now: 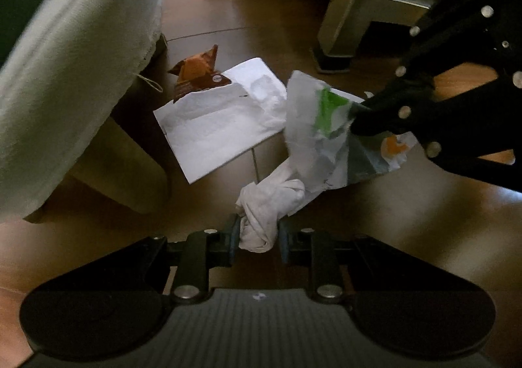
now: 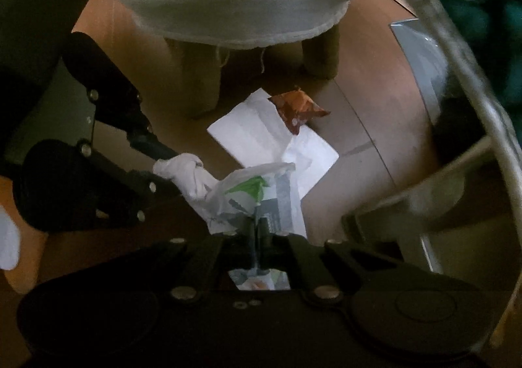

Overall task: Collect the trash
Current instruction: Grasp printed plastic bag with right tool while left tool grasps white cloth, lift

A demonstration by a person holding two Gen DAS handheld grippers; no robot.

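now | left gripper (image 1: pixel 257 234) clamps white tissue wad (image 1: pixel 267 205) | right gripper (image 2: pixel 259 237) pinches plastic wrapper (image 2: pixel 254 192)

The floor (image 1: pixel 277 19) is warm brown wood with thin dark seams. On it lies a plain white envelope (image 1: pixel 215 126), and at its far edge a wrapper (image 1: pixel 195 74) in orange and dark brown. The crumpled tissue (image 1: pixel 270 205) is off-white, greyish in its folds. The plastic bag (image 1: pixel 323 133) to its right is pale white-grey, printed with a bright green patch, a dark grey panel and an orange mark near its right edge. Both grippers — left gripper (image 1: pixel 257 234) and right gripper (image 2: pixel 259 234) — are black with silver screw heads; the left's pads look dull blue. The stool cushion (image 2: pixel 241 9) is cream — its legs tan-olive.
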